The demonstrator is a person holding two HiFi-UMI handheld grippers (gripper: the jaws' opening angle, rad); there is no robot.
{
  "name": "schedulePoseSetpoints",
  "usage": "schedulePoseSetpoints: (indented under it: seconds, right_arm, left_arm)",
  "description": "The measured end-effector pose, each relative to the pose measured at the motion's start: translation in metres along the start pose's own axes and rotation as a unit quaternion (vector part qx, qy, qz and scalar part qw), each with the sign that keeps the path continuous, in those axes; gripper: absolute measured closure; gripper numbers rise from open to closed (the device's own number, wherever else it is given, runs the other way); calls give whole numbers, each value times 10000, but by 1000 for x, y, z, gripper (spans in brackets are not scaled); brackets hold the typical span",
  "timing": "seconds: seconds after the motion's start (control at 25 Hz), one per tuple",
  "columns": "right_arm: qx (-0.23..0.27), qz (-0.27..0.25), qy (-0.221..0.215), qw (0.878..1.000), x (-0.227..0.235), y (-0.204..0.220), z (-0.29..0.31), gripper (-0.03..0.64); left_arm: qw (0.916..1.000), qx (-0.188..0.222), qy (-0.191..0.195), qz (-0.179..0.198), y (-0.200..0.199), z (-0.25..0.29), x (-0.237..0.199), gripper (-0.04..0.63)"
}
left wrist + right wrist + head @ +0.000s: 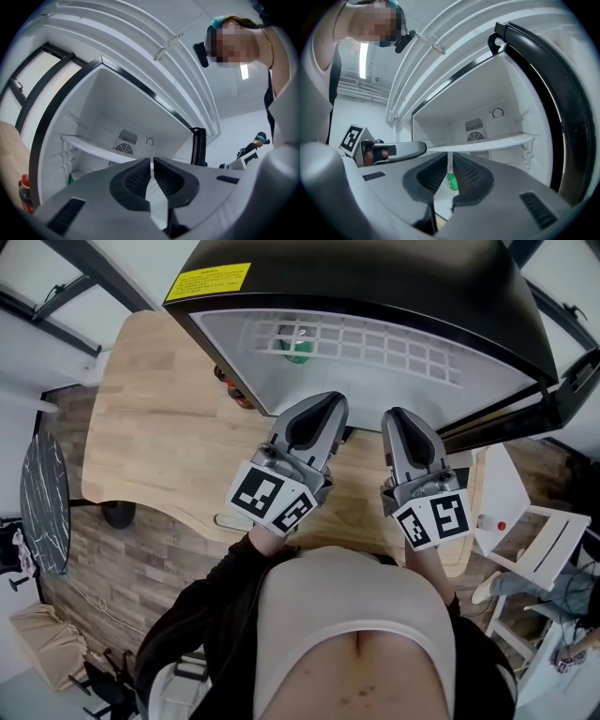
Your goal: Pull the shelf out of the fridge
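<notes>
Left tongs (152, 161): jaws closed to a hairline, nothing clamped. Right tongs (450, 158): also closed, with only a sliver of the fridge (375, 282) interior and a green bottle (452, 180) showing through the slit. Both sit side by side at the open fridge mouth. The shelf (375, 343), a white grid, lies inside at 12 o'clock from both. Its long axis runs 9 to 3. Judgement: neither hand is clearly nearer, and the jaws must open before taking its front edge.

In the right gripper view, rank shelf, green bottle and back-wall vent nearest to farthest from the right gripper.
1. Shelf, front edge just ahead.
2. Green bottle, below it, deeper inside.
3. Vent, at the very back.
</notes>
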State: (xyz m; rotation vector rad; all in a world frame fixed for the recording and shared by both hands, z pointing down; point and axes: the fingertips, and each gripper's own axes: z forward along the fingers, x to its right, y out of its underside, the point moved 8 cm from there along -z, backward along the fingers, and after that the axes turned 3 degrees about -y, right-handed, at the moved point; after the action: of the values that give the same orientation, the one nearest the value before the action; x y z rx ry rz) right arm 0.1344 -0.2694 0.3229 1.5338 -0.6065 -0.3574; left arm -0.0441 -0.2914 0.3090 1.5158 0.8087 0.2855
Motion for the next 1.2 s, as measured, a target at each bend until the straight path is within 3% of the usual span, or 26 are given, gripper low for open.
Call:
schedulePoseSetpoints:
  seconds: [0.12, 0.16, 0.2, 0.24, 0.32, 0.44, 0.84, 1.2]
  right_arm:
    - [53, 117, 116, 9999, 3, 0, 6, 563]
    - [45, 214, 156, 9996, 5, 0, 8, 464]
    - [29, 322, 179, 9993, 6, 2, 11, 413]
    - [19, 431, 189, 9989, 8, 3, 13, 411]
    - [7, 632, 203, 9978, 11, 6, 18, 385]
    - [32, 894, 239, 9957, 19, 11, 25, 350]
    - [294, 1576, 415, 9862, 44, 10, 47, 318]
    - [485, 1799, 449, 9815, 50, 5, 65, 316]
  left_arm:
    - [9998, -180, -98, -35, 4, 4, -7, 584]
    - [9997, -212, -125, -74, 6, 4, -9, 584]
    - [9996, -227, -146, -128, 8, 4, -11, 581]
    - [9994, -235, -160, -192, 9, 5, -13, 560]
    - [9990, -262, -180, -329, 11, 8, -17, 453]
    - [9977, -360, -224, -524, 16, 16, -24, 401]
    - [9951, -295, -390, -863, 15, 41, -46, 356]
    - [9943, -219, -459, -937, 8, 52, -55, 350]
